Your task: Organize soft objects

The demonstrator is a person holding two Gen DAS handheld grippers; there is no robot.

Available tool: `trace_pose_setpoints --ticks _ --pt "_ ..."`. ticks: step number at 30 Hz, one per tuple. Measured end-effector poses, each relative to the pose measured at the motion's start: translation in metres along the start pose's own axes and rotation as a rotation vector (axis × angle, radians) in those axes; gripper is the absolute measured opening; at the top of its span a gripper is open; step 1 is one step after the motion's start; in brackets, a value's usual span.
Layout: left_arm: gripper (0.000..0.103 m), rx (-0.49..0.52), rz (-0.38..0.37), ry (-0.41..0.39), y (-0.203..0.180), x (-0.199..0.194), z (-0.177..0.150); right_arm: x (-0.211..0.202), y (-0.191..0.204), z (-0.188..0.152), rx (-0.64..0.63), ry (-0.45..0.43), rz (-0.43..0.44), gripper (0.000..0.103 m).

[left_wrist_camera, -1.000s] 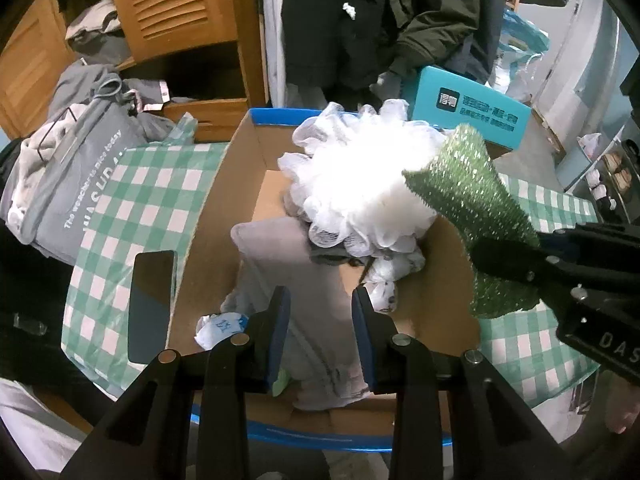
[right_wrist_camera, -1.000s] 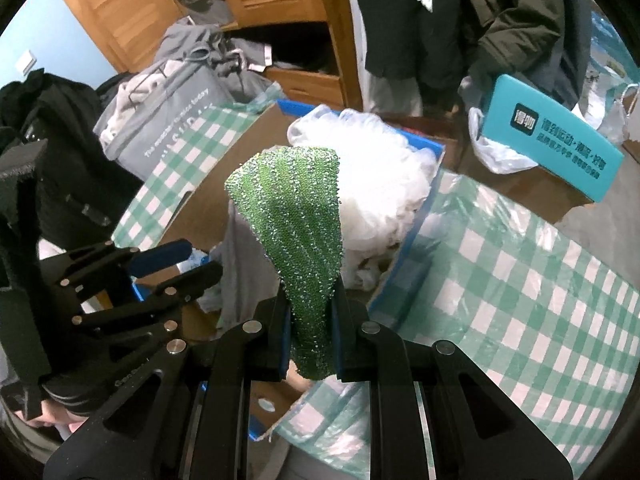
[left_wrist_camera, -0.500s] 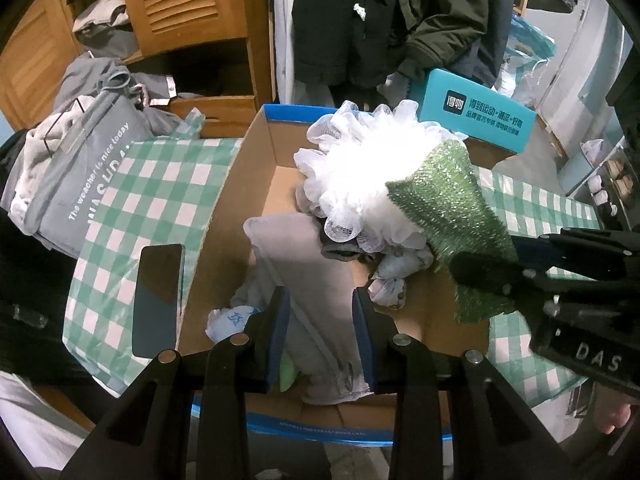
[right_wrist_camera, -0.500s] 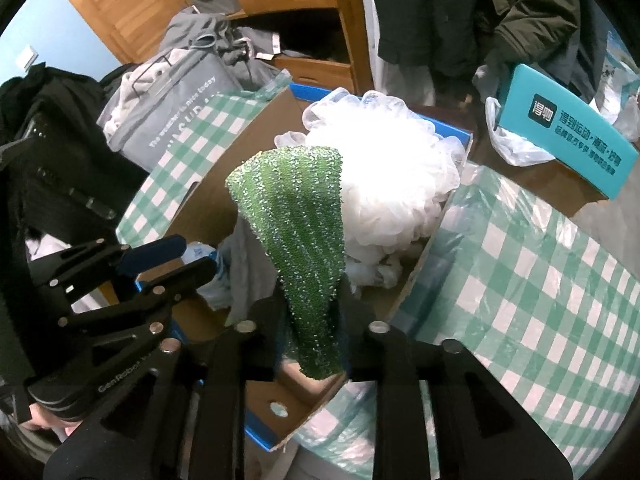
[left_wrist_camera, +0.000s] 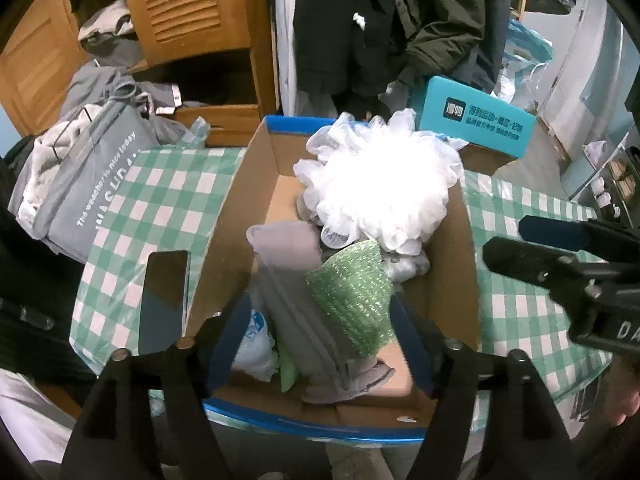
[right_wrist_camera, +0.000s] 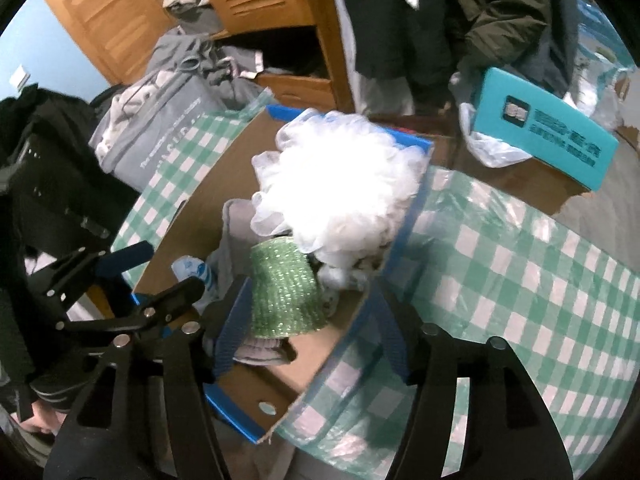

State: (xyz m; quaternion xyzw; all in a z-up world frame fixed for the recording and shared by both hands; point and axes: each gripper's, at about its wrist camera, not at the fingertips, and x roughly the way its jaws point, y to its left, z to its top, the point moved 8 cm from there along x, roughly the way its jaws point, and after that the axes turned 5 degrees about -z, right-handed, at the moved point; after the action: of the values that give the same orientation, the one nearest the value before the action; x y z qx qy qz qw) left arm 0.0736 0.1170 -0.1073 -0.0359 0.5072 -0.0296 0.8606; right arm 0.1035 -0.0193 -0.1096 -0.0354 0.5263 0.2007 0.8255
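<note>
An open cardboard box [left_wrist_camera: 224, 248] with blue edges sits on the checked table. Inside lie a white mesh bath puff [left_wrist_camera: 380, 192], a grey cloth [left_wrist_camera: 296, 296] and a sparkly green cloth [left_wrist_camera: 352, 296], which rests on the grey cloth. The green cloth also shows in the right wrist view [right_wrist_camera: 284, 292], below the puff [right_wrist_camera: 340, 196]. My left gripper [left_wrist_camera: 324, 340] is open wide above the box's near end. My right gripper [right_wrist_camera: 312, 320] is open and empty, just behind the green cloth.
A dark phone [left_wrist_camera: 164, 296] lies on the green-checked tablecloth [left_wrist_camera: 132, 224] left of the box. A grey bag [left_wrist_camera: 84, 184] of clothes sits at the far left. A teal box [left_wrist_camera: 476, 124] stands behind. Hanging coats [left_wrist_camera: 384, 24] and a wooden wardrobe [left_wrist_camera: 188, 4] are at the back.
My right gripper opened and let go of the green cloth, which dropped into the box onto the grey cloth. My left gripper opened wide.
</note>
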Motion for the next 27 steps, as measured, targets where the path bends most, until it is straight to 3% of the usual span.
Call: trace_pose_setpoints --ticks 12,17,27 --pt "0.088 0.013 -0.027 -0.092 -0.023 -0.036 0.018 -0.052 -0.029 0.001 0.058 -0.094 -0.054 0.066" --pt "0.090 0.070 -0.010 -0.105 -0.039 -0.041 0.019 -0.072 -0.045 -0.002 0.058 -0.139 -0.105 0.066" --pt "0.098 0.144 0.014 -0.167 -0.073 -0.062 0.024 -0.104 -0.080 -0.016 0.118 -0.186 -0.122 0.067"
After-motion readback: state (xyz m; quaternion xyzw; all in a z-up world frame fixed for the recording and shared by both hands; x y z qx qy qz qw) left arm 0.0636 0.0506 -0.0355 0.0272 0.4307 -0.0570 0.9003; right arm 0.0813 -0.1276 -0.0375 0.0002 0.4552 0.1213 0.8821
